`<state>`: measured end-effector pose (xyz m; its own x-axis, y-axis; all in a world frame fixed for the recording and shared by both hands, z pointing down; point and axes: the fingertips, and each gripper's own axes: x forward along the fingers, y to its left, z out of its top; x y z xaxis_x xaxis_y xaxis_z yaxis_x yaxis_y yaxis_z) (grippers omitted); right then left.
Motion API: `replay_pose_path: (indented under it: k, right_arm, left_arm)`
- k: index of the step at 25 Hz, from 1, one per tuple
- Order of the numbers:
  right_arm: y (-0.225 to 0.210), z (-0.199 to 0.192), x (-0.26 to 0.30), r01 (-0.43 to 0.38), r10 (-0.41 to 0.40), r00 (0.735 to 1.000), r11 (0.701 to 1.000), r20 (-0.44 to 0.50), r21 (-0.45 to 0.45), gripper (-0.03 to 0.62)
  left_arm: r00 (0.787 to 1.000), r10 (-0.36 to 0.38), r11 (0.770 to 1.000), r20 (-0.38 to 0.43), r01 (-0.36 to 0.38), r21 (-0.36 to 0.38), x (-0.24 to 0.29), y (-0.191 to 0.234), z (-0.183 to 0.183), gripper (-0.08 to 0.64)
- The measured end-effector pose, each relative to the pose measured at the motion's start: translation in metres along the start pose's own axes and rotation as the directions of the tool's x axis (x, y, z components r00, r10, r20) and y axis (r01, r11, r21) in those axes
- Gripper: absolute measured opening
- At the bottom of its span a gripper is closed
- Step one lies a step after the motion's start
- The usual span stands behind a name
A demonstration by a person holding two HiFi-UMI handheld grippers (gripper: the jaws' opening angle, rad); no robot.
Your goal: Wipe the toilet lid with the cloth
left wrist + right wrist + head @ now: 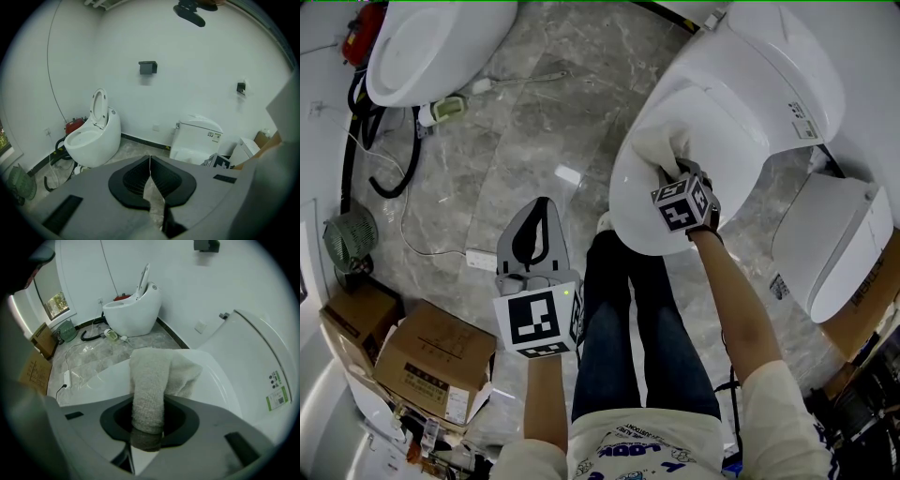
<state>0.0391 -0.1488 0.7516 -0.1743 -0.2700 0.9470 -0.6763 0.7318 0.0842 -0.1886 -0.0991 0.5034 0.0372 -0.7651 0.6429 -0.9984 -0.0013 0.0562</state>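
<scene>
Well to the left of the toilet lid [727, 127], the left gripper [536, 230] hangs over the grey marble floor [516, 141], beside the person's jeans-clad leg [623, 319]. Its own view adds what the head view cannot show. The two jaws are pressed together along a thin seam with nothing between them. Past them stand a white wall, an open-lidded toilet [93, 136] on the left and a small black wall fitting [147, 67] higher up. Only the head view shows the cardboard boxes [431, 361] on the floor, farther left of the lid than that gripper.

On the lid itself, near its front rim, the cloth [661, 150] looks from above like a pale bunched lump just ahead of a marker cube [682, 203]. The right gripper view tells more. The right gripper [148, 423] is clamped on the cloth, a thick towelling band folded over and pinched between the jaws. The cloth's long axis runs straight out along the jaws, away from the person and a little toward the lid's left edge. Its far end is folded over to the right and rests on the lid's smooth white surface. That view also catches a green-printed label [276, 397] on the toilet body to the right of the lid.

Right of the lid, the head view alone shows another white toilet [834, 244] with its lid down.
</scene>
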Motion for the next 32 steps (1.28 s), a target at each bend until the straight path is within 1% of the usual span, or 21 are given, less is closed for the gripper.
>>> replay_pose_path:
  k: [5, 13, 18, 24, 32]
  right_arm:
    - [0.031, -0.012, -0.005, -0.024, 0.024, 1.0, 0.999, 0.002, -0.046, 0.095]
    - [0.079, -0.034, -0.015, -0.065, 0.064, 0.998, 0.997, -0.005, -0.043, 0.095]
    - [0.112, -0.049, -0.02, -0.104, 0.103, 0.995, 0.992, -0.017, -0.073, 0.095]
    - [0.147, -0.071, -0.027, -0.155, 0.153, 0.988, 0.984, -0.037, -0.085, 0.095]
    - [0.181, -0.095, -0.034, -0.218, 0.212, 0.975, 0.971, -0.068, -0.097, 0.095]
  left_arm:
    - [1.0, 0.003, 1.0, 0.011, -0.003, -0.003, -0.007, 0.004, 0.0, 0.009]
    - [1.0, 0.007, 1.0, 0.011, -0.007, -0.007, -0.019, 0.006, -0.009, 0.009]
    - [1.0, 0.004, 1.0, 0.015, -0.004, -0.006, -0.023, 0.004, -0.01, 0.009]
    - [1.0, 0.007, 1.0, 0.022, -0.007, -0.002, -0.027, 0.005, -0.01, 0.008]
    - [1.0, 0.007, 1.0, 0.014, -0.007, 0.005, -0.028, 0.005, -0.012, 0.009]
